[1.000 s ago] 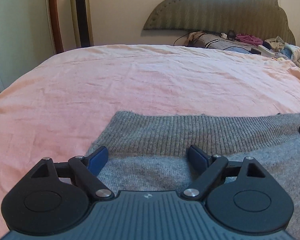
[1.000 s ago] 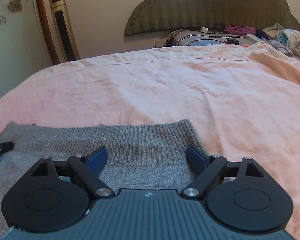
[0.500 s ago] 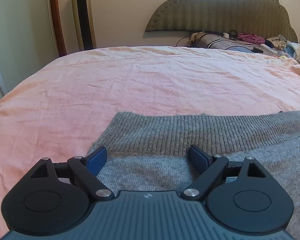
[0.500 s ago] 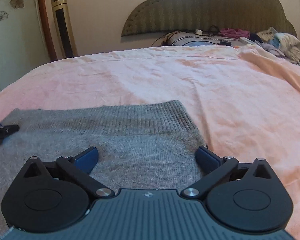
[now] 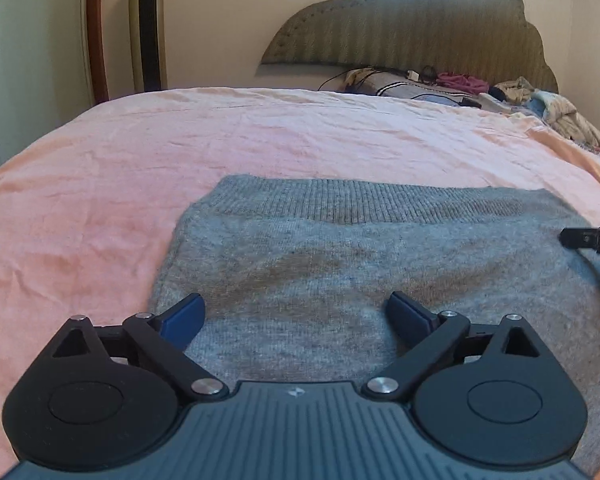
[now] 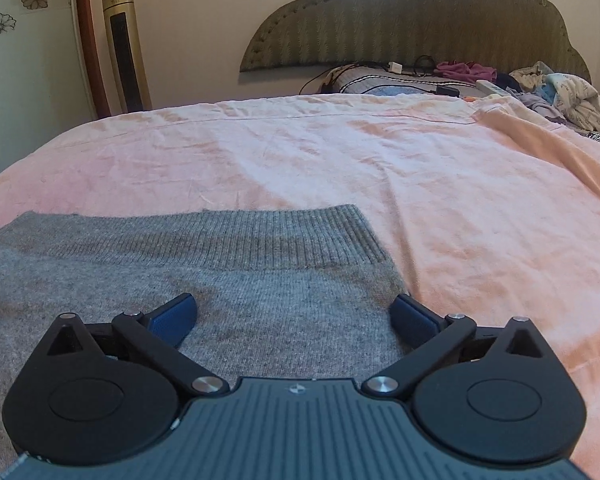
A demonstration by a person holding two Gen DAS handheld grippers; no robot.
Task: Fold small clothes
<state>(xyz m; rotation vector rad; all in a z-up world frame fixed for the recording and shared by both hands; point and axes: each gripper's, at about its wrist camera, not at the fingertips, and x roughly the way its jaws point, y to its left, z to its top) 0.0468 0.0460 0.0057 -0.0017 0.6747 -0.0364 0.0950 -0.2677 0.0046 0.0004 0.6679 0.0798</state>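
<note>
Now the grey knit sweater [image 5: 364, 280] is lying flat on the pink bedsheet [image 5: 260, 140], ribbed hem [image 6: 236, 236] farthest away, running crosswise; left gripper [image 5: 296, 314] is opening over its left edge with nothing between the jaws, right gripper [image 6: 294, 312] gaping empty at its right edge.

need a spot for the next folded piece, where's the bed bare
The pink bedsheet lies bare between the grey knitted garment's ribbed hem and the striped pillow, and also right of the garment. It is crowded at the green padded headboard: cables and a heap of loose clothes.
</note>
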